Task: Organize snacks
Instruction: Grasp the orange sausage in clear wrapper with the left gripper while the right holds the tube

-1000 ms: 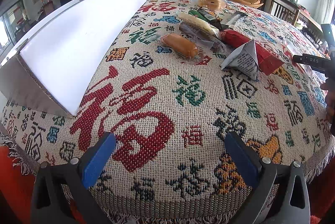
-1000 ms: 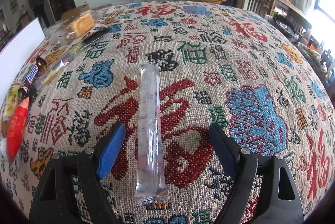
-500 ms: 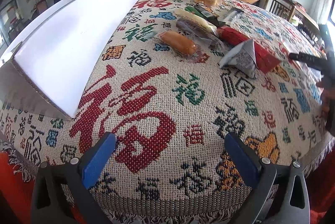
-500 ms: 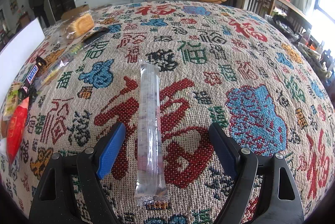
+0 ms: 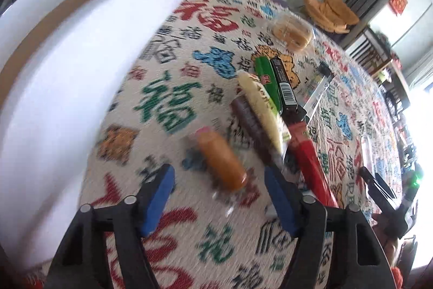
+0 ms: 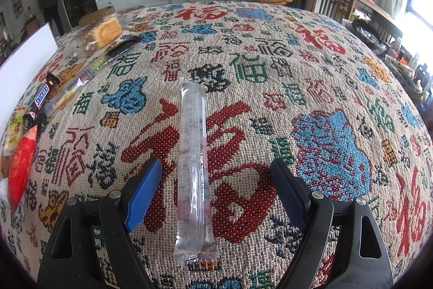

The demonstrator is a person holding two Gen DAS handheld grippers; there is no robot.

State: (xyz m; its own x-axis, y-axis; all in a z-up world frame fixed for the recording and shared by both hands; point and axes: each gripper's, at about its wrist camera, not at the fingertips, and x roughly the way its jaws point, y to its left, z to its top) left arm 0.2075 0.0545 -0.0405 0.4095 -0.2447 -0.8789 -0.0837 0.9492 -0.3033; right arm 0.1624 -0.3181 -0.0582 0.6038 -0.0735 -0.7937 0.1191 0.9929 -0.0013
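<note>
Clearly we risk a miss: our left gripper (image 5: 219,198), spread and empty, nears the orange snack (image 5: 220,160) at twelve o'clock — its loose wrapper may slip; right gripper (image 6: 215,191), unclenched, straddles the clear tube (image 6: 193,162).

Two breads (image 5: 291,30), six stick snacks (image 6: 192,162).
</note>
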